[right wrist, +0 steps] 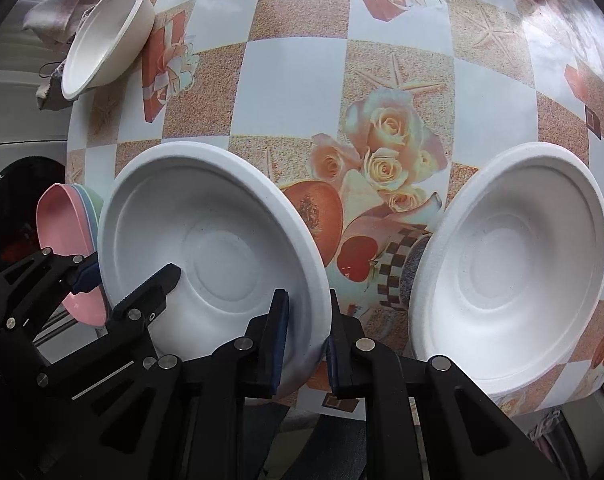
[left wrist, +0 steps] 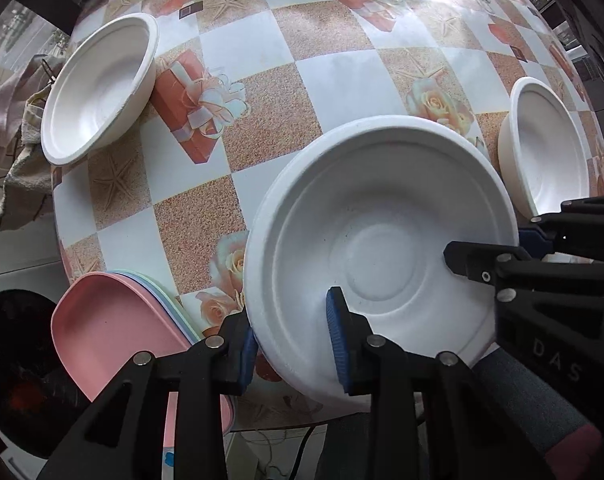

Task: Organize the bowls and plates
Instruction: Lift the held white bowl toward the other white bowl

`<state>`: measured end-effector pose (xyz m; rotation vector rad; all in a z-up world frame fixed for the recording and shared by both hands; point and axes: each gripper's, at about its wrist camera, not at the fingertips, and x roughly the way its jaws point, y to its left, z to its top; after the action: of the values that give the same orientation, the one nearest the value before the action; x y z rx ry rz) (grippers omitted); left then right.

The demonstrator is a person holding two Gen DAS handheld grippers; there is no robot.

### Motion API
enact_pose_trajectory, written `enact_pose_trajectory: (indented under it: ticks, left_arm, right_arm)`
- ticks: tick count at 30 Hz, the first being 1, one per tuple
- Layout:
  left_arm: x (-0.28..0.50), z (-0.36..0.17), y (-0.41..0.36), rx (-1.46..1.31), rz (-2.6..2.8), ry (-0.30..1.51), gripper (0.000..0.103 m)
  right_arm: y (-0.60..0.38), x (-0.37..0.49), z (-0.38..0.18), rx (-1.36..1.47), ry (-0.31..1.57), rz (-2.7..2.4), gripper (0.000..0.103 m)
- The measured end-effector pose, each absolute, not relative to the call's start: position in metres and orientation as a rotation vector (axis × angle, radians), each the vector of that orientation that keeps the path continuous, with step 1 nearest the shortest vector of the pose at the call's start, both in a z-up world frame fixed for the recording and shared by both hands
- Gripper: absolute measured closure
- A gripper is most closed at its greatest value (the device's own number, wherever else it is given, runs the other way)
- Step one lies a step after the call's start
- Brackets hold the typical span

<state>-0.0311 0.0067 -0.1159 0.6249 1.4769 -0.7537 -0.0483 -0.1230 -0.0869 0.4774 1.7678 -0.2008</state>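
On the patterned worktop (left wrist: 334,80), low in the frame, 1 white bowl (left wrist: 378,248) is gripped at opposite rims by the left claw (left wrist: 293,340) and right claw (right wrist: 308,344).

Three white bowls are out on the table (left wrist: 326,76): one (left wrist: 97,88) at its far left edge, one (left wrist: 382,248) near the front edge, and one (left wrist: 550,148) toward the right edge. A single stack of coloured plates (left wrist: 113,328) sits at the front left corner, pink on top with pale blue and green rims showing beneath; how many are in it I cannot tell. One crumpled cloth (left wrist: 9,120) lies just past the left edge, behind the far bowl.
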Motion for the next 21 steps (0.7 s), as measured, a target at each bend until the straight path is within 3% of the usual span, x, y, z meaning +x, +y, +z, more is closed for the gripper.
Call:
enact_pose_trajectory:
  ticks: [6,21]
  left_arm:
    - [-0.038,-0.090,0.012,0.632,-0.810,1.414,0.070]
    - [-0.053,-0.026,-0.082,0.750,-1.048,1.252,0.069]
  right_arm:
    - [-0.119,-0.070,-0.061,0.500,1.713,-0.228,0.084]
    - [-0.191,-0.124,-0.006,0.659,1.556,-0.496,0.084]
